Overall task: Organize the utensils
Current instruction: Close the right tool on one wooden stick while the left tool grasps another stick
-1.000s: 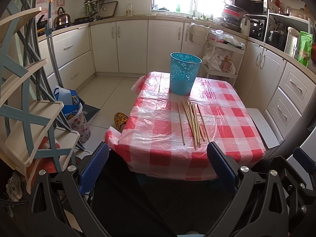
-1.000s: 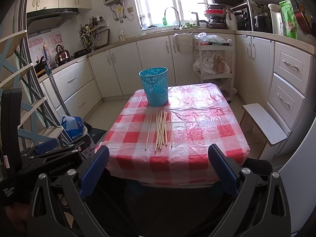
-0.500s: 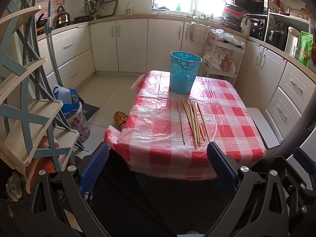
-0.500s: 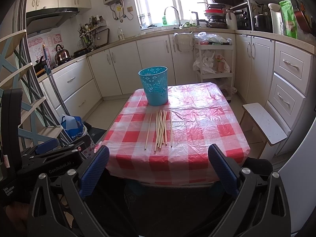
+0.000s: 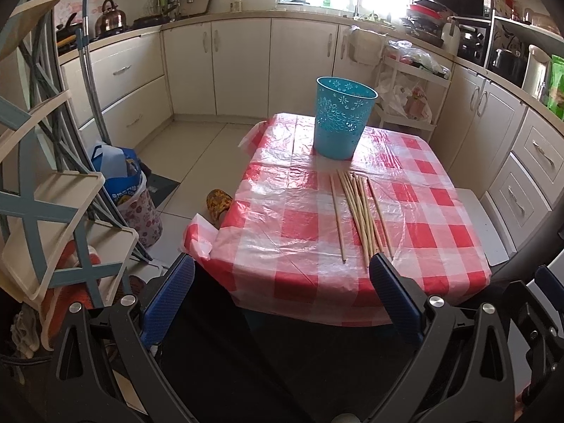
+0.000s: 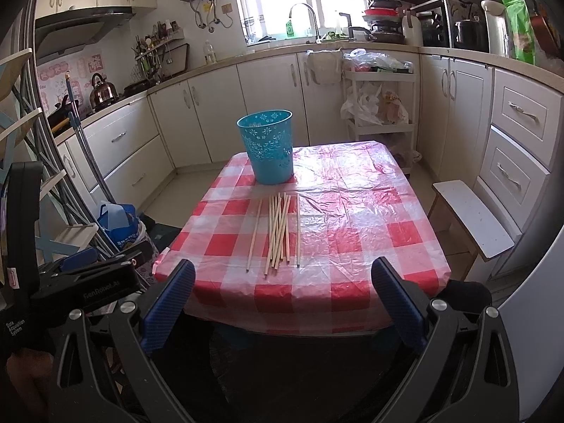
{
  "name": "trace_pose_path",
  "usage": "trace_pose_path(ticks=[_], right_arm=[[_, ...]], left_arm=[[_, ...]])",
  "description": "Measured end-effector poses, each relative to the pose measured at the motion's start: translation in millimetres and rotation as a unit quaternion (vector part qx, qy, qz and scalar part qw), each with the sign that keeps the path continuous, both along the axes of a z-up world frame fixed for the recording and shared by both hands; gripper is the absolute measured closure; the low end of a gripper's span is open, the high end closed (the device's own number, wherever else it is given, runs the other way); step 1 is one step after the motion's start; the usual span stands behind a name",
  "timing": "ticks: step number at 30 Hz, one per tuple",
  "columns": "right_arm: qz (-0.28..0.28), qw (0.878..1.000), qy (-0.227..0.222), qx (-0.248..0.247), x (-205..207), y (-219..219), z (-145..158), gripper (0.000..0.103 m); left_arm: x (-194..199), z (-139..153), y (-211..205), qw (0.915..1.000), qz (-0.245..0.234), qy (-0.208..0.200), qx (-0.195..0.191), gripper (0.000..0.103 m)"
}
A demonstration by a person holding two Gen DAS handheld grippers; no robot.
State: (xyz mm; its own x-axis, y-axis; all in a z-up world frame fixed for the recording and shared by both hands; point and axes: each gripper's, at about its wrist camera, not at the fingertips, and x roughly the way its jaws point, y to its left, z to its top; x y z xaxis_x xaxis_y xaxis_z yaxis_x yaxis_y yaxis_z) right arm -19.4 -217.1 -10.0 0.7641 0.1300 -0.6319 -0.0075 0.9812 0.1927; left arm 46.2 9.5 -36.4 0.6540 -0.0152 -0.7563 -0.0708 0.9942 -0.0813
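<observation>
Hovering short of table's (image 6: 352,232) near edge: left gripper (image 5: 282,292) and right gripper (image 6: 282,296), both with fingers spread wide, holding nothing. Wooden chopsticks (image 6: 278,229) lie loose on checked cloth mid-table, pointing toward far edge. Blue perforated basket (image 6: 268,151) stands upright just beyond them, near far edge.

Basket (image 6: 268,151) interior hidden by its wall — table (image 6: 405,303) legs unseen
</observation>
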Motion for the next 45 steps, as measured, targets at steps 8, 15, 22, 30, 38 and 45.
trace_pose_path(ticks=[8,15,22,30,38,45], right_arm=[[-0.006,0.999,0.025,-0.021,58,-11,-36,0.007],[0.02,0.998,0.063,-0.015,125,-20,-75,0.039],[0.061,0.993,0.104,-0.014,208,-7,-118,0.067],[0.095,0.984,0.144,-0.04,262,12,-153,0.085],[0.092,0.982,0.154,-0.056,272,8,-168,0.085],[0.099,0.981,0.143,-0.08,270,5,-170,0.097]], left_arm=[[53,-29,-3,1.0,-0.007,0.003,0.004,0.008],[108,-61,-20,0.9992,-0.03,0.012,0.025,0.008],[174,-93,-43,0.9984,-0.04,0.032,0.024,0.009],[223,-120,-63,0.9968,-0.052,0.058,0.014,0.027],[246,-136,-76,0.9955,-0.06,0.071,0.019,0.029],[248,-141,-85,0.9948,-0.076,0.05,0.046,0.06]])
